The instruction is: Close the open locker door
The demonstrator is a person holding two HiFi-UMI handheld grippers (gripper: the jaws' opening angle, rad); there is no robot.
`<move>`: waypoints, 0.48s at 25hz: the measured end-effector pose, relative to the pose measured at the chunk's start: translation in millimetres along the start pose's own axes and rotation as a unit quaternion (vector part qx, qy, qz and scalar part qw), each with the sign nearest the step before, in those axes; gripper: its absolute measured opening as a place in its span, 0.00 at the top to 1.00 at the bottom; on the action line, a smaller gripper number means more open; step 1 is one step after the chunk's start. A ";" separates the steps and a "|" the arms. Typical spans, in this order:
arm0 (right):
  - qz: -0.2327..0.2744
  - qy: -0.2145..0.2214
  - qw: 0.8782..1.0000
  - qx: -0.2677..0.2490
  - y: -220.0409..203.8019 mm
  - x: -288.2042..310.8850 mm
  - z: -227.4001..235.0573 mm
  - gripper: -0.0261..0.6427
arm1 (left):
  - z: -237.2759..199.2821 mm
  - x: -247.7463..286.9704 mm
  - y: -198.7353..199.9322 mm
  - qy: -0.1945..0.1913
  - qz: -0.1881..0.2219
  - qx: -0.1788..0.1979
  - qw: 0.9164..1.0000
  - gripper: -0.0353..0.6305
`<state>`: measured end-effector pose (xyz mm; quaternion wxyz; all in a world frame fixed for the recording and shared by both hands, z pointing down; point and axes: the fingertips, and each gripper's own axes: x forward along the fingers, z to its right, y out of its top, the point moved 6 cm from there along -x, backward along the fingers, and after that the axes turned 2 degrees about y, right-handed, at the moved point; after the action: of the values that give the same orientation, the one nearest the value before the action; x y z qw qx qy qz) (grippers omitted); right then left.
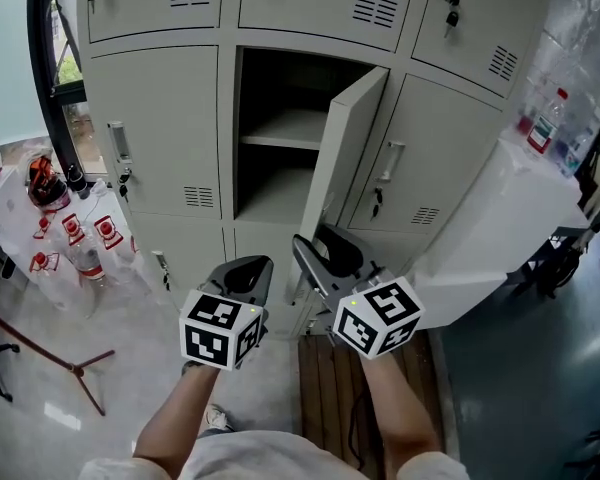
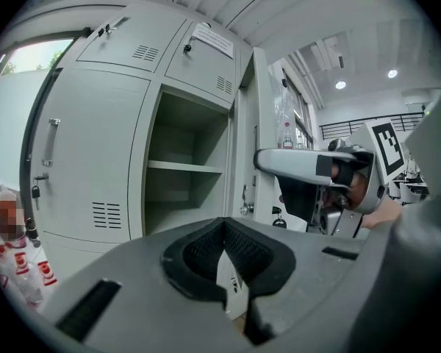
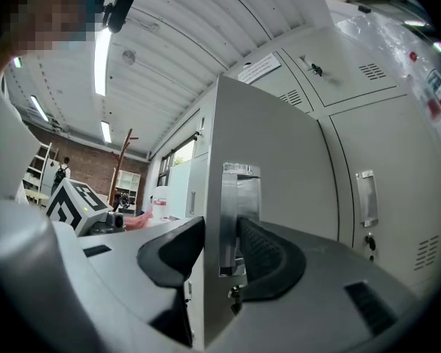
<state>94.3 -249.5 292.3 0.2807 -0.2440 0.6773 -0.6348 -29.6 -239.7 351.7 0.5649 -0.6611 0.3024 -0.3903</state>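
Nearest the person, both grippers sit side by side, low before the locker (image 1: 160, 138); left gripper (image 1: 248, 274) clenched on nothing, standing clear of the locker front; right gripper (image 1: 325, 256) released, jaws spread astride the free edge of the door (image 1: 346, 158), with the handle (image 3: 232, 219) between the pads; door about half open, hinged at right, leaf angled outward; open room lies between its free edge and the compartment (image 1: 280, 193), which holds one shelf (image 1: 285, 128); bottles (image 1: 75, 238) crowd the floor at left; white case (image 1: 490, 238) just beside the locker at right.
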 end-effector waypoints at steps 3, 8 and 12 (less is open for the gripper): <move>0.004 -0.011 1.000 -0.006 -2.3 13.4 -5.0 0.73 | -14.4 3.7 0.9 -0.006 0.002 -0.001 1.000 0.94; 0.005 -0.034 0.999 -0.011 -3.7 37.1 -11.3 0.73 | -38.5 8.2 5.7 -0.016 0.007 -0.001 1.000 0.94; 0.005 -0.062 0.998 -0.015 -5.1 52.9 -16.3 0.73 | -57.6 10.5 7.3 -0.023 0.011 -0.003 1.000 0.94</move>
<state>44.7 -274.4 294.3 0.3211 -0.2837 0.6693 -0.6070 -73.3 -279.3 349.6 0.5735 -0.6686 0.2977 -0.3680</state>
